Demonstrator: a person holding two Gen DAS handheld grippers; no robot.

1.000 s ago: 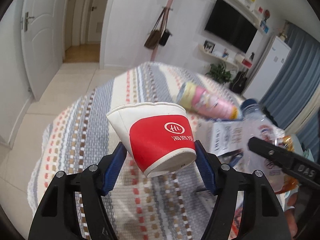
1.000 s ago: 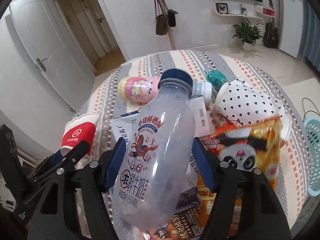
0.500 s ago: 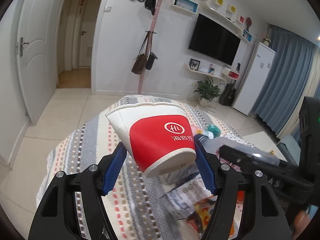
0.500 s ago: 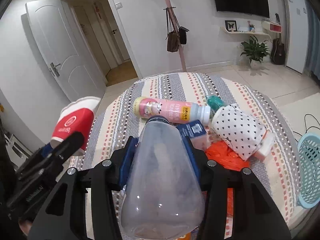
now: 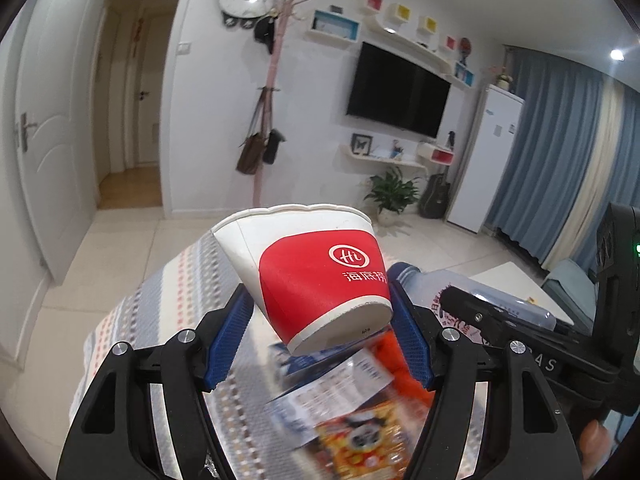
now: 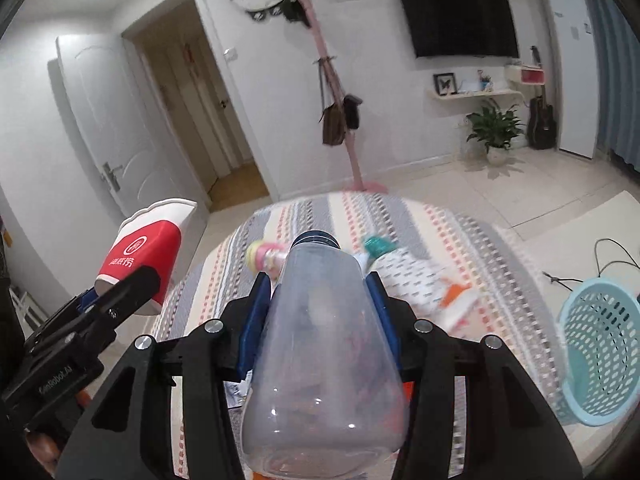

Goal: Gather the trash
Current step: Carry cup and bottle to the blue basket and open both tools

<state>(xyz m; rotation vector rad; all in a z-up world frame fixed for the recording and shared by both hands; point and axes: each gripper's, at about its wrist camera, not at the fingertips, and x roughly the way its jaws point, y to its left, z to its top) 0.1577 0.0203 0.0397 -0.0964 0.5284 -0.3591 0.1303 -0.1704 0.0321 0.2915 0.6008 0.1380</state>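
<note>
Left gripper (image 5: 320, 322) clamping red-and-white paper cup (image 5: 308, 276), rim pointing away. Right gripper (image 6: 318, 312) clamping clear bottle (image 6: 320, 356), long axis along fingers, cap forward. Blue basket (image 6: 600, 348), probably trash bin, lying lower right, nearer right gripper.

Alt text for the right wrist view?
Right gripper clamps a clear plastic bottle, cap pointing away, above a striped table strewn with trash. Left gripper holds a red-and-white paper cup; a blue basket sits on the right.
</note>
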